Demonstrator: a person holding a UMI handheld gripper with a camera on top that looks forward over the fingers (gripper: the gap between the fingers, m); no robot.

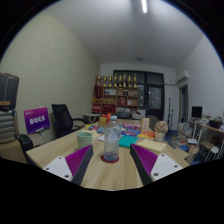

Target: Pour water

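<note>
While I am holding my claw point(112, 160) level over the pale wooden worktop point(110, 175), its purple-padded fingers point(79, 160) are standing wide apart and gripping nothing. The clear plastic water bottle point(112, 138) is standing upright just ahead, in line with the gap between them, among small clutter further off. I am judging that coming in off-centre could knock it over, or that squeezing the thin plastic too hard could buckle it and spill water.
</note>
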